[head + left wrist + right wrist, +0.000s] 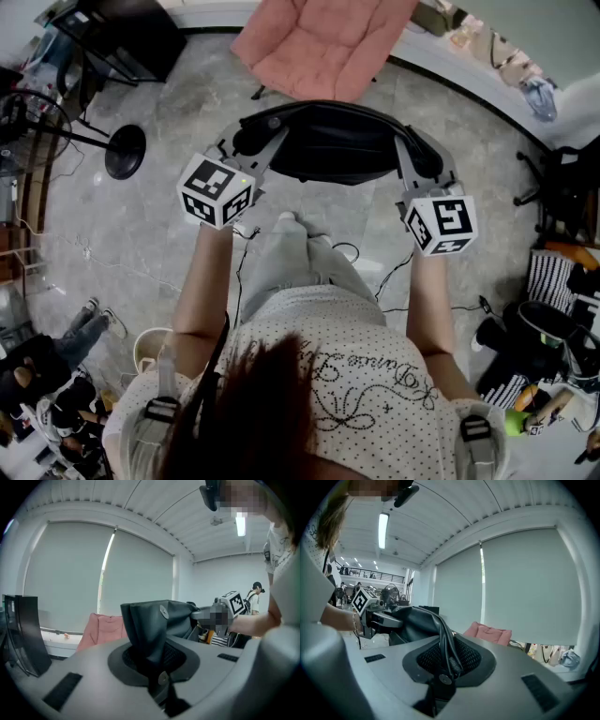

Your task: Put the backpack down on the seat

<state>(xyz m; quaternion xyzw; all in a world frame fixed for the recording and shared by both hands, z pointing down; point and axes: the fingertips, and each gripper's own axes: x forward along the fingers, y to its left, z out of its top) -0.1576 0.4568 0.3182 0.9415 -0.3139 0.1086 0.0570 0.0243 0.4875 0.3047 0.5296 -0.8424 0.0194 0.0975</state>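
Nearest to us, short of the pink seat (323, 42), our two forearms reach forward over the grey floor (169, 103); each ends in a marker cube. The left hand-held gripper (251, 142) is clenched on a fold of black fabric at the backpack (328, 141)'s left end; its own view shows the jaws pinched tight on that fold (158, 674). The right hand-held gripper (419, 157) is likewise clamped on the backpack's right end; in its view a bunched edge with a zip runs down between the jaws (443, 677). So the backpack hangs stretched between the two hand-held grippers, clear of the floor and on our side of the pink seat; nothing rests on the cushion yet. Off to the left of the pink seat stands the round black base of a fan stand (125, 150), well apart from our path.

We judge the step in hand to be the carry toward the pink seat; the set-down has not begun. The next move calls for bringing both hands forward together until the backpack is over the cushion; then lowering it level so that it settles without sliding off the front edge; and only then letting both grips go.
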